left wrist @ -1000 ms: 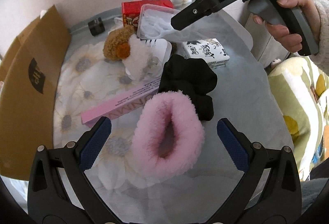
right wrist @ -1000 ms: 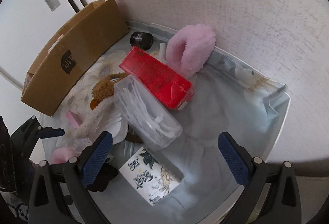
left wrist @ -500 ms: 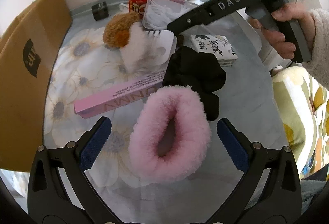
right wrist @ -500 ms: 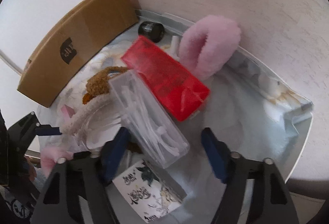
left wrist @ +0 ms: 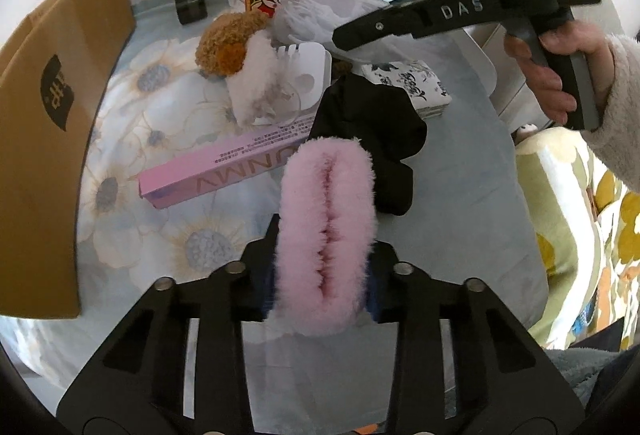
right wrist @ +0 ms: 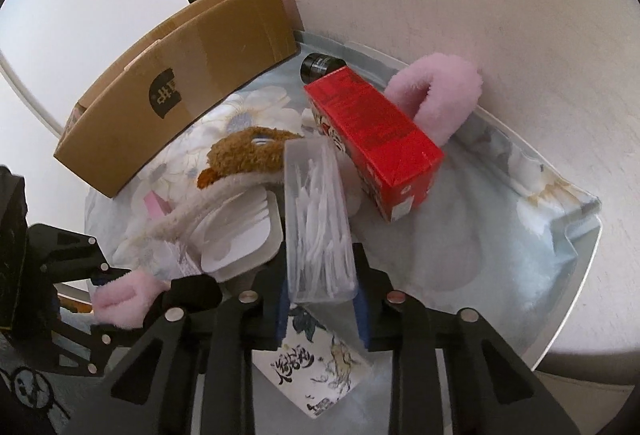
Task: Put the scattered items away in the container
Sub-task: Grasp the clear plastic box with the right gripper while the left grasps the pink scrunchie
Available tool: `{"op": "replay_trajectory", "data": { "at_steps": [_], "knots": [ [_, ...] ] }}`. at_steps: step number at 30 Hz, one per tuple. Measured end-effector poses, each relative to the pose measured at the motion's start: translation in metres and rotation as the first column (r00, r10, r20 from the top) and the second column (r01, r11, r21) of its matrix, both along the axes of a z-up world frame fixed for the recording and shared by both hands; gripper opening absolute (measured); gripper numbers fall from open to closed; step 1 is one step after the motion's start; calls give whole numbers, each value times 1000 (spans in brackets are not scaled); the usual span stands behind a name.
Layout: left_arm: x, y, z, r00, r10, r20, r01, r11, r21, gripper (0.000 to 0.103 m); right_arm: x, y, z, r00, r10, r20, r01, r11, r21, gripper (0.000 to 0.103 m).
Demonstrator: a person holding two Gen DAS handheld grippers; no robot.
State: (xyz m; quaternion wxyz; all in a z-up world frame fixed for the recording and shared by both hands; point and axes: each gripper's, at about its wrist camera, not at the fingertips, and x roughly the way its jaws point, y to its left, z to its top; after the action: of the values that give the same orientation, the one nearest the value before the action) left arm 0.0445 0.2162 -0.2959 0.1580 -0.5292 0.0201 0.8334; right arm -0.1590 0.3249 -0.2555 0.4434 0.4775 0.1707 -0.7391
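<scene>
Both pairs of fingers have closed since a second ago, when they stood wide apart: the left gripper [left wrist: 320,287] now squeezes the near pink fluffy scrunchie [left wrist: 328,235] flat so that its hole is a mere slit, and the right gripper [right wrist: 322,309] clamps the near end of the clear plastic case [right wrist: 318,219] of white picks; both sets of blue pads are mostly hidden behind what they hold. The black cloth [left wrist: 372,139] lies partly behind the scrunchie and covers one end of the long pink box [left wrist: 224,167]; whether it touches the patterned white pack [left wrist: 412,91] I cannot tell. That pack's near edge is cut off by the fingers in the right wrist view. The brown plush piece [right wrist: 248,155] and a white fuzzy band [right wrist: 208,195] sit on a white blister tray [right wrist: 240,239], tangled so their outlines are hard to separate. The red carton [right wrist: 372,139] leans over the far end of the clear case, with a second pink scrunchie [right wrist: 444,95] behind it against the wall and a small black jar [right wrist: 320,67] half hidden by the carton. All lie on a floral sheet [left wrist: 132,123]; the cardboard box [right wrist: 180,87] stands at the left, its inside out of sight; a hand [left wrist: 560,67] grips the right handle.
</scene>
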Motion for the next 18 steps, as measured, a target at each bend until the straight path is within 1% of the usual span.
{"op": "replay_trajectory", "data": {
  "at_steps": [3, 4, 7, 9, 15, 18],
  "knots": [
    [-1, 1, 3, 1000, 1, 0, -1, 1000, -10, 28, 15, 2, 10, 1000, -18, 4, 18, 1000, -15, 24],
    [-1, -2, 1, 1000, 2, 0, -2, 1000, -11, 28, 20, -5, 10, 1000, -27, 2, 27, 999, -21, 24],
    [1, -3, 7, 1000, 2, 1, -2, 1000, -13, 28, 24, -1, 17, 998, -65, 28, 66, 997, -46, 24],
    [-3, -14, 7, 1000, -3, -2, 3, 1000, -14, 28, 28, 1, 22, 996, -87, 18, 88, 995, -45, 24],
    [-5, -23, 28, 999, -26, -24, 26, 1000, 1, 28, 48, 2, 45, 990, -139, -13, 139, 989, -46, 24],
    [-2, -26, 47, 998, -38, -51, 39, 999, 13, 28, 59, 0, 65, 985, -168, -41, 166, 985, -47, 24]
  ]
}}
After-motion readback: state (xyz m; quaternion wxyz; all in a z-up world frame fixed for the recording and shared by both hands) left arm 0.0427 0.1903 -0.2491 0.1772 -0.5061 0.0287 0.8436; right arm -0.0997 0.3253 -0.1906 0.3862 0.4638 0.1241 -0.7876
